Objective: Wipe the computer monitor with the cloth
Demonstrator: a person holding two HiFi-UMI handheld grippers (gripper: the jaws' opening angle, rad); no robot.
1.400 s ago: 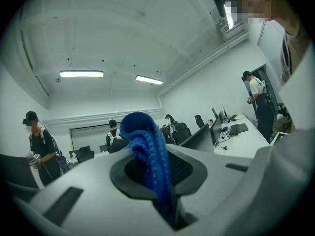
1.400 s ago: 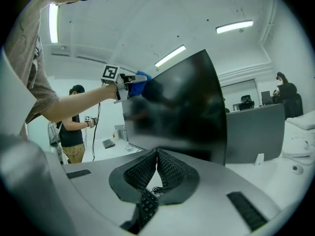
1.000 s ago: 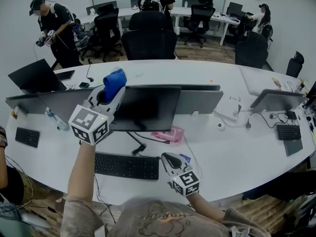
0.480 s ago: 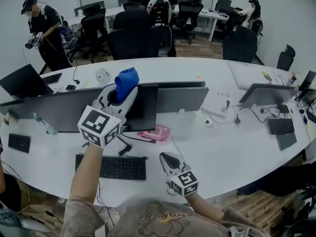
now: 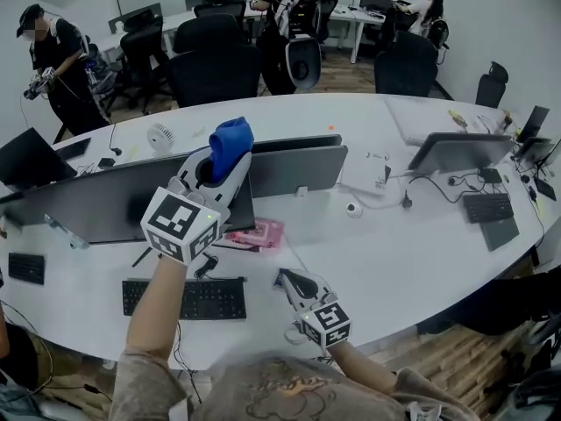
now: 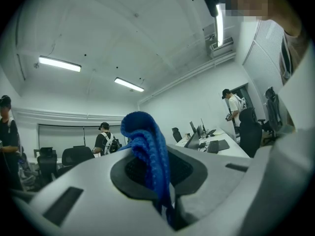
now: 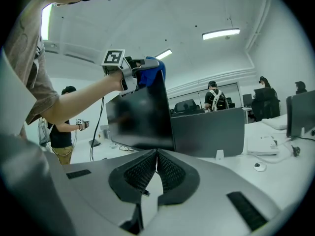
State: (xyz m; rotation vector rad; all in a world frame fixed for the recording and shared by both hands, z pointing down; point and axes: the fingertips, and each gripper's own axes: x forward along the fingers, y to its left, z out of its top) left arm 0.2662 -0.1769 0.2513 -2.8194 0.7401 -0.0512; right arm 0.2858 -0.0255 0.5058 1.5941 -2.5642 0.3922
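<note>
Head view looks steeply down from over the near edge of the desk (image 5: 394,235), far edge in sight. Left gripper view sits tight behind the left hand-held gripper (image 6: 160,186), tipped up at the ceiling, cloth (image 6: 145,151) filling its middle. Right gripper view, low by the near edge, faces the monitor (image 7: 140,114), which the head view shares.

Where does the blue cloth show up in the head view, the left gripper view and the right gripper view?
Head view: blue cloth left of centre in the upper half, at the top edge of the black monitor.
Left gripper view: centre, sticking up from the left tongs shut on it.
Right gripper view: upper middle, at the monitor's top corner.
Shared landmark: the left tongs, seen in all three.
</note>
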